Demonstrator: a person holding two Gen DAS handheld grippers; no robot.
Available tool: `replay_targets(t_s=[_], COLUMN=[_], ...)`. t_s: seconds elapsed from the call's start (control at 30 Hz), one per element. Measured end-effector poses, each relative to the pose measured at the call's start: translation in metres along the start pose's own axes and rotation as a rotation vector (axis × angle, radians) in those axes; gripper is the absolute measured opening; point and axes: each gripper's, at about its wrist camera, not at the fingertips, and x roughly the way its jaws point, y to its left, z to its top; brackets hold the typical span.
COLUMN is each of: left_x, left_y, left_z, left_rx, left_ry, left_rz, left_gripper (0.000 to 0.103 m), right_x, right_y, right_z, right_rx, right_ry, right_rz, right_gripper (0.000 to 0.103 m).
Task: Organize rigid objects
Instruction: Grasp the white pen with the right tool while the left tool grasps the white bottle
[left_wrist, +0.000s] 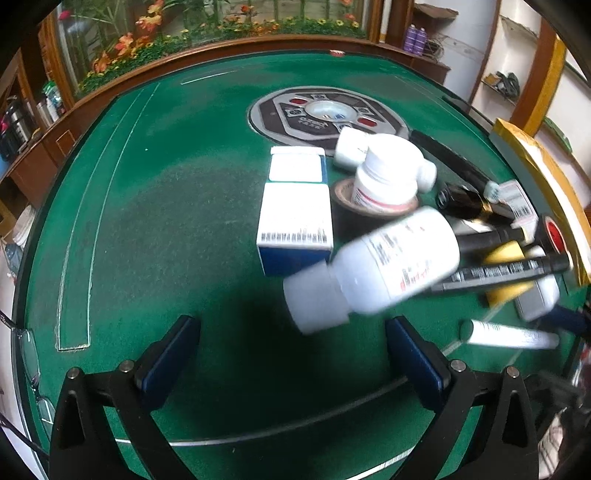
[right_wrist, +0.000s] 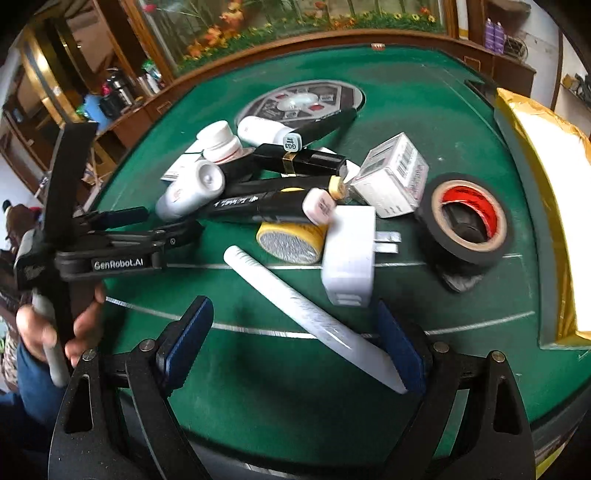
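Note:
A heap of small objects lies on the green table (left_wrist: 147, 229). In the left wrist view my left gripper (left_wrist: 293, 356) is open and empty, just short of a white pill bottle (left_wrist: 373, 269) lying on its side. Beyond it are two white-and-blue boxes (left_wrist: 295, 221), a black tape roll (left_wrist: 354, 214) with a second bottle (left_wrist: 388, 173) on it, and black markers (left_wrist: 502, 273). In the right wrist view my right gripper (right_wrist: 293, 343) is open around a white tube (right_wrist: 310, 314), whose near end lies by the right pad. A white plug adapter (right_wrist: 349, 254) sits just beyond.
In the right wrist view a black tape roll with a red core (right_wrist: 467, 218) lies at right, beside a clear-wrapped box (right_wrist: 393, 177) and a yellow tape roll (right_wrist: 290, 240). A gold-edged tray (right_wrist: 546, 184) stands at the table's right edge. The table's round control panel (right_wrist: 299, 101) is at centre back.

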Motion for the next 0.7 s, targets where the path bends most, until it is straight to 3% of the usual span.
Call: replay_targets(t_s=[0.1, 0.17, 0.23, 0.3, 0.4, 0.63, 0.7], left_x=[-0.008, -0.014, -0.018, -0.021, -0.022, -0.002, 0.003], left_y=[0.002, 0.003, 0.004, 0.003, -0.006, -0.037, -0.041], left_z=[-0.007, -0.008, -0.005, 0.0, 0.009, 0.027, 0.03], left_rx=[0.02, 0.025, 0.031, 0.04, 0.098, 0.275, 0.28], left_ry=[-0.011, -0.03, -0.042, -0.061, -0.065, -0.041, -0.027], left_rz=[-0.011, 0.001, -0.003, -0.003, -0.002, 0.026, 0.015], left_gripper=[0.102, 0.098, 0.091, 0.09, 0.077, 0.072, 0.062], right_x=[-0.015, -0.022, -0.026, -0.03, -0.037, -0.049, -0.05], right_y=[0.0, 0.0, -0.002, -0.005, -0.01, -0.023, -0.024], right_z=[-0.011, -0.017, -0.021, -0.021, -0.023, -0.029, -0.031], right_rx=[-0.03, -0.051, -0.054, -0.062, -0.052, -0.012, -0.011], right_ry=[-0.052, -0.073, -0.09, -0.106, -0.13, -0.158, -0.157], right_rz=[0.049, 0.083, 0.089, 0.083, 0.083, 0.099, 0.101], right_gripper=[0.081, 0.068, 0.068, 0.068, 0.068, 0.068, 0.068])
